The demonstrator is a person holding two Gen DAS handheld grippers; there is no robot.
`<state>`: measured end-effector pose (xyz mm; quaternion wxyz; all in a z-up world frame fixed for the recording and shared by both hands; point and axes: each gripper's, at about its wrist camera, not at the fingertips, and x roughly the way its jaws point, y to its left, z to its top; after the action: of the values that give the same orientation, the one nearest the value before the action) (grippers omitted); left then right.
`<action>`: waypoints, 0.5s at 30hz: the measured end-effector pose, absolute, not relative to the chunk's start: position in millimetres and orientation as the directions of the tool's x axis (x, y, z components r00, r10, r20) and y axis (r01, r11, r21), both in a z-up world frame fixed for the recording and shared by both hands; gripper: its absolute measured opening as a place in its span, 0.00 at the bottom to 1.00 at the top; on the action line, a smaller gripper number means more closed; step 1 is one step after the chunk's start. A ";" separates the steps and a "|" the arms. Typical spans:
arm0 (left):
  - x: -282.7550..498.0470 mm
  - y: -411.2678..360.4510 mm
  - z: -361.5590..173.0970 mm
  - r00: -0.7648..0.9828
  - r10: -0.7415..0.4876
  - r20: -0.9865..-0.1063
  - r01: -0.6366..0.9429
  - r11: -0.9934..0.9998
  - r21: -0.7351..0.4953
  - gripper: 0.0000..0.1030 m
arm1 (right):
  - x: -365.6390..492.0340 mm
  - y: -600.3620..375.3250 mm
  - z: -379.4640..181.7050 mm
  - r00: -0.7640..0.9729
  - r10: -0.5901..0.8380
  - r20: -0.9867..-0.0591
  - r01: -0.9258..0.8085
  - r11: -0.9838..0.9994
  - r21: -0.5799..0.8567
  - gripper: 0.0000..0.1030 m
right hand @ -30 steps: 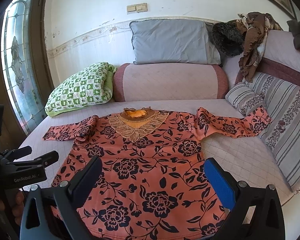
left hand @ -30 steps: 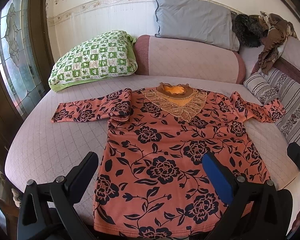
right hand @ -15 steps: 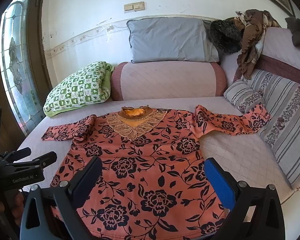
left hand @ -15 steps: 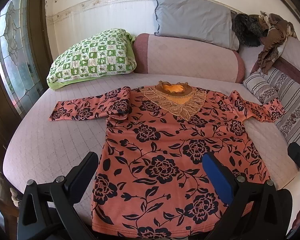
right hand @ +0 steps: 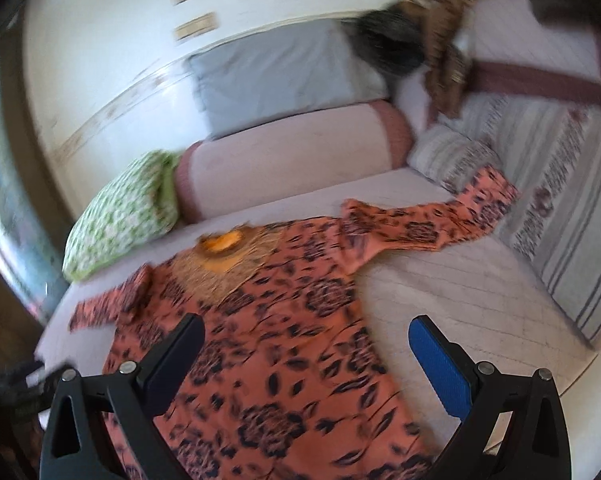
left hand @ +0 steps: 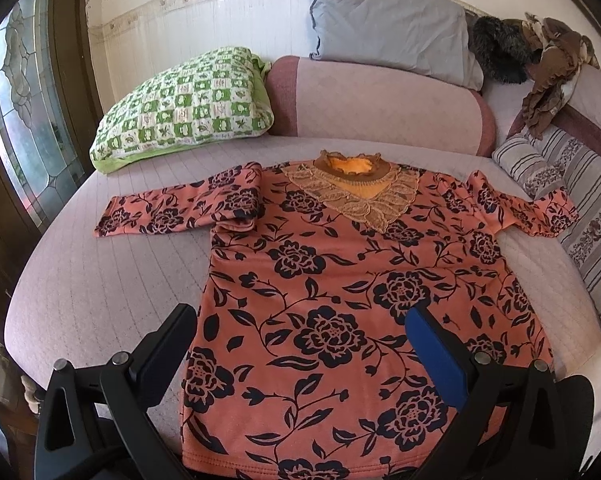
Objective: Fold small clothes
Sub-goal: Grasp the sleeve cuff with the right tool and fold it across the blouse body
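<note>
The orange long-sleeved top with black flowers (left hand: 340, 300) lies spread flat on the quilted pink daybed (left hand: 100, 280), ready for folding; the left gripper (left hand: 300, 340) and right gripper (right hand: 304, 344) hover spread wide, empty.

- The orange floral top (left hand: 340, 280) lies flat over the middle of the daybed (left hand: 84, 280), its hem at the front edge.
- The left front corner is bare mattress; so is a strip between the top's right side and the striped cushion (right hand: 572, 216).
- The green checked pillow (left hand: 184, 108) fills the back left corner.
- The bolster (left hand: 376, 108) and grey pillow (left hand: 388, 28) close the back edge.
- The small striped pillow (left hand: 528, 164) crowds the back right corner, touching the right sleeve.
</note>
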<state>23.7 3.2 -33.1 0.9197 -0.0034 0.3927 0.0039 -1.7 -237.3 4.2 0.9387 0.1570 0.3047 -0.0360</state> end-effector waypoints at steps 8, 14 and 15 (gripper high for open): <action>49.6 9.1 -55.6 0.658 0.022 -0.753 -0.028 1.000 0.006 1.00 | 86.5 -425.5 -37.8 0.763 -0.133 -0.632 0.469 0.787 0.402 0.99; 73.1 18.5 -76.3 0.633 0.049 -0.773 -0.076 0.997 0.001 1.00 | 157.9 -525.1 -66.4 0.700 -0.192 -0.687 0.592 0.695 0.409 0.85; 76.1 19.8 -79.9 0.625 0.052 -0.779 -0.079 0.997 0.003 1.00 | 165.9 -531.7 -70.0 0.690 -0.196 -0.697 0.603 0.688 0.404 0.83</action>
<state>76.1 19.8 -79.9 0.9013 -0.0157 0.4314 0.0364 165.9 -531.7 -70.0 0.8618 0.3200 0.3181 -0.2317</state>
